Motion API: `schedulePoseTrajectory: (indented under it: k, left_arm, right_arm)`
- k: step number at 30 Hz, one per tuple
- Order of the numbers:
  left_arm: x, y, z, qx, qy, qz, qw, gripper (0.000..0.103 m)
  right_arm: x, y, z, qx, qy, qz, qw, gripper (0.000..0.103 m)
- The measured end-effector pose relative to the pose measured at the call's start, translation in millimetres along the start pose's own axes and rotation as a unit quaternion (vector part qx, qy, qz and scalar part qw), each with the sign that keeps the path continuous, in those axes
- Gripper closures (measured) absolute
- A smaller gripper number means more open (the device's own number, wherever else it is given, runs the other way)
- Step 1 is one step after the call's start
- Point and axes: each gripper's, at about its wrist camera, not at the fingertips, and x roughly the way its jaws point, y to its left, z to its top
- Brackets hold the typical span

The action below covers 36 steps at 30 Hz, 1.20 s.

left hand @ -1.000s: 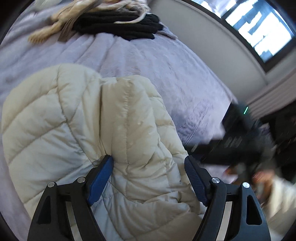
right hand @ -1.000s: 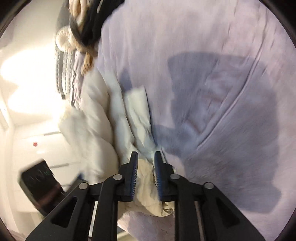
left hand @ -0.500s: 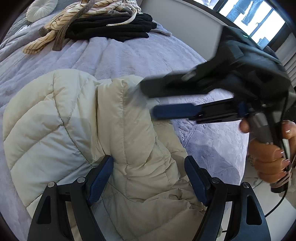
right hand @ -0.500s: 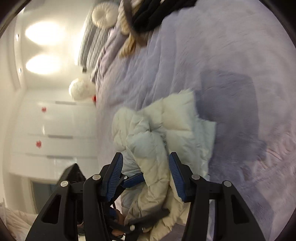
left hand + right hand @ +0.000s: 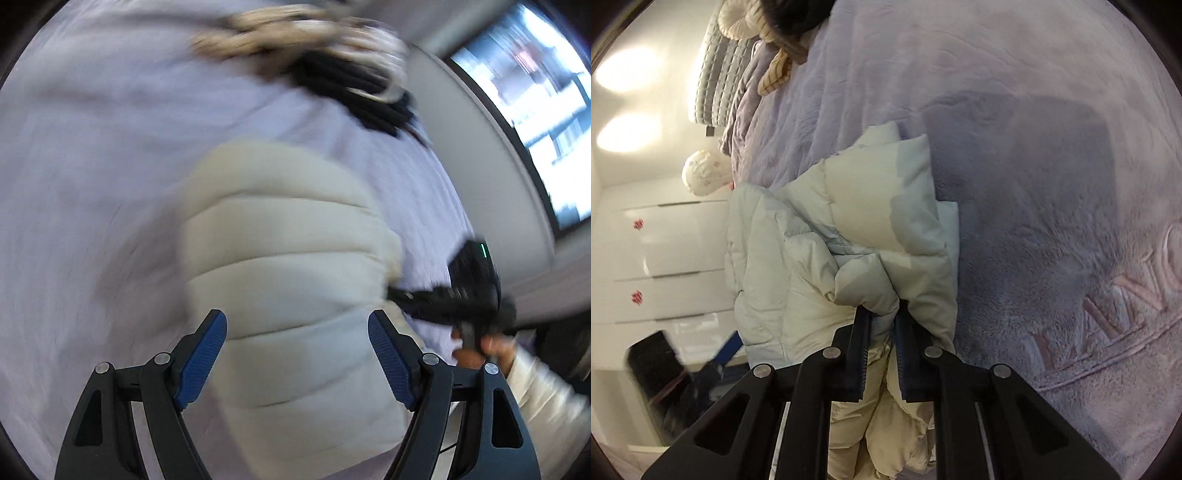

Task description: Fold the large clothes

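— Cream puffer jacket [image 5: 820, 266] lies bunched on the lilac bed [image 5: 1052, 155]; who holds it?
— Right gripper [image 5: 881, 314]; its fingers have just closed, clamped on a fold; left gripper [image 5: 297, 354] fingers stand apart around the jacket.

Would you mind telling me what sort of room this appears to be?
Most likely a bedroom: a bed with a lilac plush blanket, a round cushion at its head, and white drawer fronts alongside.

The cream jacket [image 5: 849, 229] is puffy quilted cloth with a slight sheen, lying on a soft, fleecy, matt lilac blanket [image 5: 1052, 155].
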Motion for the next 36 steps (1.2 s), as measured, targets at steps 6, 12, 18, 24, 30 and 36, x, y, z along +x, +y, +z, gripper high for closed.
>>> schedulePoseTrajectory:
  k: [6, 12, 18, 24, 30, 36]
  left_arm:
    - [31, 81, -5, -0.143, 0.051, -0.141, 0.9783, 0.024]
    - [57, 80, -3, -0.115, 0.070, -0.160, 0.9779, 0.024]
    - [66, 69, 1, -0.092, 0.075, -0.137, 0.9834, 0.013]
    - [83, 49, -4, -0.072, 0.078, -0.105, 0.9888, 0.008]
    - [87, 43, -5, -0.067, 0.075, -0.087, 0.9911, 0.008]
    - [89, 39, -5, -0.066, 0.073, -0.083, 0.9917, 0.008]
  right_arm:
    - [1, -19, -9, 0.005, -0.002, 0.005, 1.000, 0.090]
    - [0, -15, -10, 0.004, 0.001, -0.001, 1.000, 0.090]
    - [-1, -10, -10, 0.005, 0.002, -0.004, 1.000, 0.090]
    - [-1, -10, -9, 0.011, 0.000, -0.004, 1.000, 0.090]
    - [-29, 9, -16, -0.039, -0.024, -0.020, 0.999, 0.025]
    - [-54, 0, -21, -0.056, -0.031, -0.015, 0.998, 0.000]
